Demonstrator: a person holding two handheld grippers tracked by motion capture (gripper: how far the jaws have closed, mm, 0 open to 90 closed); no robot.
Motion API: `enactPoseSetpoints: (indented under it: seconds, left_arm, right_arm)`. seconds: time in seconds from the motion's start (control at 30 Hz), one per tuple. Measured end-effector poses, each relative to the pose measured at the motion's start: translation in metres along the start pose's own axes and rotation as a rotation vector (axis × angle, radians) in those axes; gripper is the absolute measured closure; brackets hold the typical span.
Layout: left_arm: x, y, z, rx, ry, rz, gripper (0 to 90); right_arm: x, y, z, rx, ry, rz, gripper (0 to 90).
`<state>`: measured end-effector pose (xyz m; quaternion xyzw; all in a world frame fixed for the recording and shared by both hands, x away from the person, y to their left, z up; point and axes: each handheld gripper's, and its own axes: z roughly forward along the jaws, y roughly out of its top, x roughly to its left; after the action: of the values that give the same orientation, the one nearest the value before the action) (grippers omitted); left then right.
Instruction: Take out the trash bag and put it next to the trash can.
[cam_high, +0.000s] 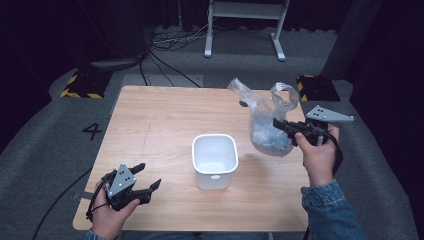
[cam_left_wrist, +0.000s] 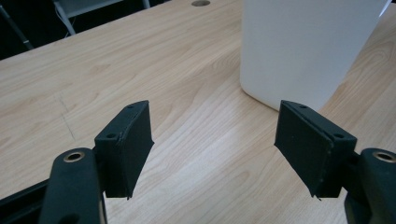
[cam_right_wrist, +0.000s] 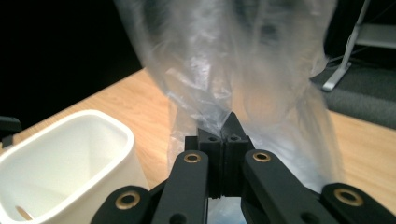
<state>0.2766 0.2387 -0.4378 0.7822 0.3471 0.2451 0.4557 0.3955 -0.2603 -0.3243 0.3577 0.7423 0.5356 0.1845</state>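
Item: wooden counter (cam_high: 165, 120), light grain, carrying one white plastic bin (cam_high: 214, 160) with rounded corners, standing upright and open-topped near the middle, toward the near edge. Item: clear plastic bag (cam_high: 265, 117), crumpled, two handle loops standing up, some pale bluish content at its bottom that cannot be identified; it sits at the right side of the counter, just right of and slightly farther than the bin, apart from it. Item: right claw (cam_high: 281, 127), held in a hand with a denim sleeve, jaws pressed together on a fold of the bag's film; in the right gripper view the film bunches up from between the closed jaws and the bin's rim lies to the lower left. Item: left claw (cam_high: 148, 176), at the near left corner of the counter, jaws spread apart, holding nothing, pointing toward the bin's side wall, which rises just beyond it in the left gripper view. Risks, as judgement: the pinch takes only a thin pleat of slippery film, so a lift could let the bag slide out or tear under its load; the bag's mouth is slack and unheld on the far side, so tipping it may spill the contents onto the counter short of the bin; the bin is light and unsteadied, so a dragged bag could nudge or topple it unless the idle claw braces it.
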Motion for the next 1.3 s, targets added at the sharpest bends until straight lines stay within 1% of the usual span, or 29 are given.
enactPoseSetpoints:
  seconds: [0.13,0.27,0.33,0.43,0.47,0.5,0.57,0.67,0.77,0.83,0.9,1.0,1.1,1.17,1.27,1.3]
  left_arm:
    - [0.003,-0.007,0.003,0.013,0.009,-0.01,27.4]
    - [0.006,-0.012,0.006,0.024,0.014,-0.021,27.5]
    - [0.007,-0.014,0.007,0.026,0.015,-0.022,27.5]
    - [0.007,-0.014,0.007,0.027,0.012,-0.023,27.6]
    - [0.007,-0.015,0.008,0.028,0.011,-0.023,27.7]
    - [0.007,-0.015,0.008,0.03,0.009,-0.026,27.8]
    - [0.007,-0.015,0.009,0.031,0.007,-0.023,27.9]
    - [0.006,-0.014,0.01,0.032,0.005,-0.023,28.0]
    - [0.005,-0.014,0.011,0.034,0.004,-0.02,28.1]
    - [0.005,-0.014,0.011,0.034,0.002,-0.022,28.0]
    - [0.005,-0.014,0.011,0.033,-0.005,-0.027,28.0]
    - [0.004,-0.013,0.01,0.023,-0.018,-0.034,28.1]
    - [0.005,-0.013,0.01,0.025,-0.016,-0.035,28.0]
    - [0.006,-0.013,0.01,0.025,-0.013,-0.037,28.0]
    - [0.006,-0.014,0.01,0.026,-0.011,-0.037,28.1]
    - [0.006,-0.014,0.01,0.025,-0.011,-0.038,28.1]
  right_arm:
    - [-0.002,-0.01,0.013,0.034,0.007,0.017,90.0]
    - [-0.002,-0.02,0.026,0.074,0.007,0.014,90.0]
    - [-0.003,-0.027,0.033,0.103,0.0,0.007,90.0]
    - [-0.007,-0.038,0.04,0.153,-0.018,-0.018,90.0]
    - [-0.008,-0.04,0.041,0.159,-0.018,-0.019,89.9]
    - [-0.011,-0.045,0.041,0.169,-0.024,-0.007,89.8]
    - [-0.014,-0.047,0.039,0.168,-0.032,0.004,88.0]
    - [-0.017,-0.049,0.033,0.169,-0.054,0.003,84.9]
    - [-0.019,-0.051,0.028,0.181,-0.066,0.006,78.1]
    - [-0.019,-0.052,0.023,0.176,-0.08,0.011,70.2]
    - [-0.02,-0.052,0.019,0.169,-0.087,0.012,56.7]
    - [-0.021,-0.053,0.012,0.155,-0.095,-0.005,41.1]
    - [-0.02,-0.055,0.0,0.14,-0.095,-0.037,35.1]
    - [-0.019,-0.056,-0.009,0.131,-0.095,-0.046,33.5]
    - [-0.016,-0.057,-0.023,0.105,-0.081,-0.059,30.4]
    - [-0.015,-0.057,-0.027,0.101,-0.079,-0.055,29.9]
